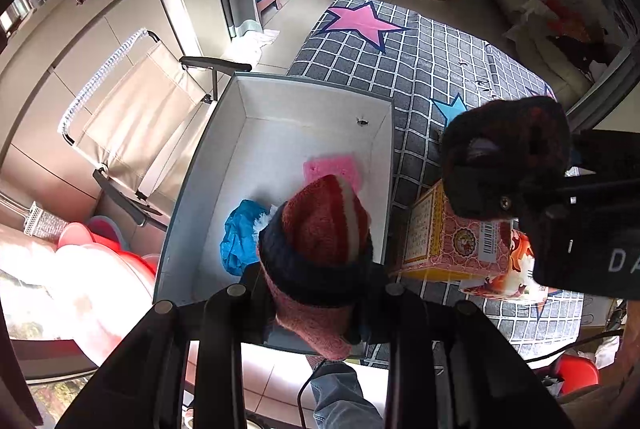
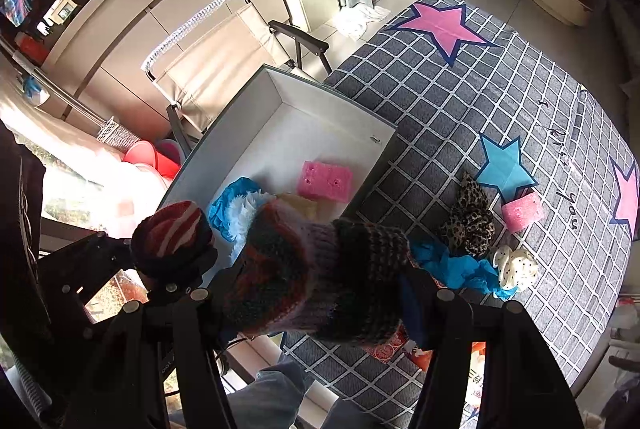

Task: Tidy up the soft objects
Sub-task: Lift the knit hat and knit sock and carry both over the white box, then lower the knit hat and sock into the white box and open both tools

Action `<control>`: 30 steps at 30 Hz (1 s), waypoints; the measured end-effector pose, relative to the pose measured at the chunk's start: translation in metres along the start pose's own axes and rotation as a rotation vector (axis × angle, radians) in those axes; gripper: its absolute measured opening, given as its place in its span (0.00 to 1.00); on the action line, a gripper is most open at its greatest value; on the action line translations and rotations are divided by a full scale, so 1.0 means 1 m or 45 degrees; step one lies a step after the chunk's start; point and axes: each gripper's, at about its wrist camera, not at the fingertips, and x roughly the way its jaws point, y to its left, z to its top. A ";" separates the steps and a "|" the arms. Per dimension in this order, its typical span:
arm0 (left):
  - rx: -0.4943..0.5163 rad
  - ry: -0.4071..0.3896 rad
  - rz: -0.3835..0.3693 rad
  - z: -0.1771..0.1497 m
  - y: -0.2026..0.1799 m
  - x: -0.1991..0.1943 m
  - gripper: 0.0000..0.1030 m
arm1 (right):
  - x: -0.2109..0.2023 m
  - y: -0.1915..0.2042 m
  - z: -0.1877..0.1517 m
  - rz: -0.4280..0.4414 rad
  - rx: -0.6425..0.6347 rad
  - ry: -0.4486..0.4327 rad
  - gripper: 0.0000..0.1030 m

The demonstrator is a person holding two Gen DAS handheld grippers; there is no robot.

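Note:
My left gripper [image 1: 316, 269] is shut on a red, white and navy striped knit sock [image 1: 324, 225], which hangs over the near end of the white box [image 1: 240, 133]. A pink sponge [image 1: 332, 167] and a crumpled blue cloth [image 1: 238, 241] lie in that box. My right gripper [image 2: 320, 269] is shut on a dark multicoloured knit sock [image 2: 304, 261] at the box's near right corner. In the right wrist view the left gripper [image 2: 172, 253] shows at the left with the striped sock [image 2: 172, 229]. The socks hide both grippers' fingertips.
The grey checked tablecloth [image 2: 460, 109] carries a leopard-print scrunchie [image 2: 468, 221], another pink sponge [image 2: 522, 211], a white dotted scrunchie [image 2: 516, 267] and blue cloth [image 2: 452, 265]. A patterned carton [image 1: 448, 241] stands right of the box. A folding chair [image 1: 140, 125] stands beyond the table's left edge.

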 end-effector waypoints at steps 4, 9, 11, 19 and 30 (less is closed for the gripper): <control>0.011 0.004 -0.003 0.001 0.000 0.002 0.32 | 0.002 -0.001 0.004 0.005 0.012 0.005 0.62; 0.003 0.010 -0.006 0.003 0.001 0.004 0.32 | 0.003 -0.002 0.006 0.007 0.014 0.010 0.62; 0.001 0.015 -0.007 0.004 0.002 0.006 0.32 | 0.004 -0.003 0.007 0.008 0.015 0.015 0.62; 0.009 0.030 -0.015 0.006 0.003 0.010 0.32 | 0.012 -0.005 0.010 0.005 0.016 0.041 0.62; 0.005 0.045 -0.009 0.008 0.007 0.014 0.32 | 0.019 -0.001 0.012 0.017 0.011 0.063 0.62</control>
